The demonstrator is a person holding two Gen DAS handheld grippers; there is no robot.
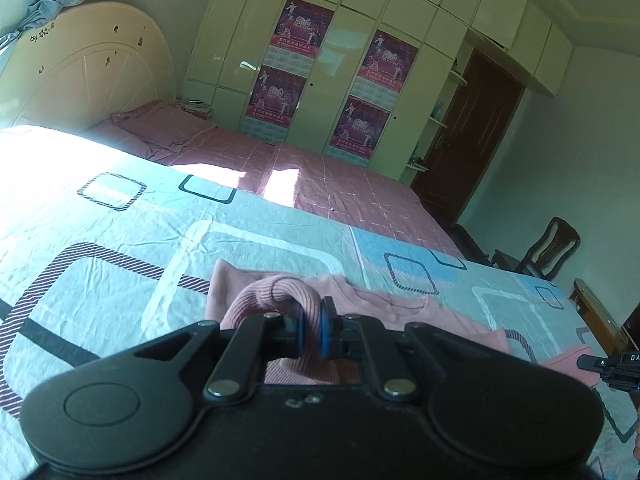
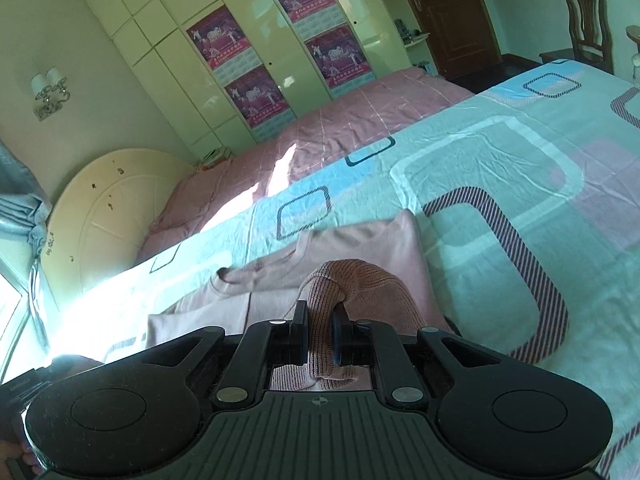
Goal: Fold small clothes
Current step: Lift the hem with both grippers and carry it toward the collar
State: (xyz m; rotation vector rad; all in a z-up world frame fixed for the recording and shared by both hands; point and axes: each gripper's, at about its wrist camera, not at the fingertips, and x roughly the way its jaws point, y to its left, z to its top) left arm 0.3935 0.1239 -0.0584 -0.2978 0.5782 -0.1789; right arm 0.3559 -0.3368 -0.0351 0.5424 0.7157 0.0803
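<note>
A small pink sweater (image 1: 384, 304) lies spread on the patterned bedsheet (image 1: 120, 224). My left gripper (image 1: 311, 330) is shut on its ribbed hem, which bunches up over the fingers. The right gripper's tip shows at the far right of the left wrist view (image 1: 600, 362). In the right wrist view the same pink sweater (image 2: 360, 240) lies on the sheet (image 2: 500, 184). My right gripper (image 2: 320, 334) is shut on another part of the ribbed hem, lifted above the fingers. The left gripper's edge shows at the lower left (image 2: 24, 388).
A pink checked quilt (image 1: 340, 184) covers the far half of the bed. A cream headboard (image 1: 88, 68) stands at the left. White wardrobes with posters (image 1: 304, 24) line the back wall. A dark door (image 1: 472, 128) and a wooden chair (image 1: 548, 248) are to the right.
</note>
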